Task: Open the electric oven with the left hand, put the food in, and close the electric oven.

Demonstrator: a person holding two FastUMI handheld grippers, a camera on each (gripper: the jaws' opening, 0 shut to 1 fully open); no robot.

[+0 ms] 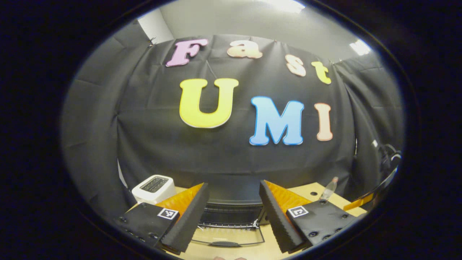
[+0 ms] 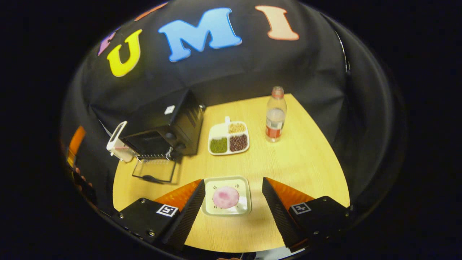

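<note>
Directly ahead of our spread, empty right gripper lay the pink food on its white square plate; the black oven, door down, stood far-left.

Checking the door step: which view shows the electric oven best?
The right gripper view: the whole electric oven stands on the table with its glass door folded down. The left gripper view shows its front and lowered door between the left gripper fingers.

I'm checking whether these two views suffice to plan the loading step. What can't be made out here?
- Oven interior, right gripper view: too dark to see.
- Oven front, left gripper view: partly behind the left gripper.
- Food on the plate, right gripper view: a pink round, kind unclear.
- Toaster, right gripper view: mostly behind the oven.
</note>
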